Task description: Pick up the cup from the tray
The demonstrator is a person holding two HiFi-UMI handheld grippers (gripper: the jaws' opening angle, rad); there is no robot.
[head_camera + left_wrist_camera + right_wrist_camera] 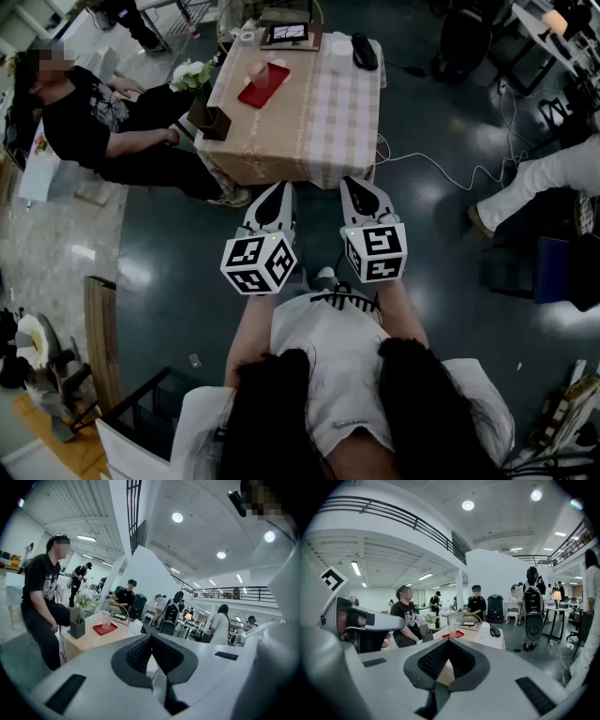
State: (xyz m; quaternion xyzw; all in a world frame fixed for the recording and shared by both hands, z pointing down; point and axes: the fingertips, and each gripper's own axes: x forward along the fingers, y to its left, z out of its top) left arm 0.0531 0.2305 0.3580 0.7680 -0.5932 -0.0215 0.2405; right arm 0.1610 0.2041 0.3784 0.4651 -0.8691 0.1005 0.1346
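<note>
I see the cup [258,70] standing on the red tray [269,92], on the left half of the table [319,122]. It is well ahead of my left gripper [278,192], whose jaws are together and empty. My right gripper [354,186], just beside it, is likewise closed on nothing.

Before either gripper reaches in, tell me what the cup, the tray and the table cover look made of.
Cup: probably plastic, frosted and translucent; its pale wall looks lit through.
Tray: flat red, matte, no glare; plastic or lacquered board, cannot tell which.
Table cover: woven cloth with a pale checked pattern, draping over the table's edge.
</note>
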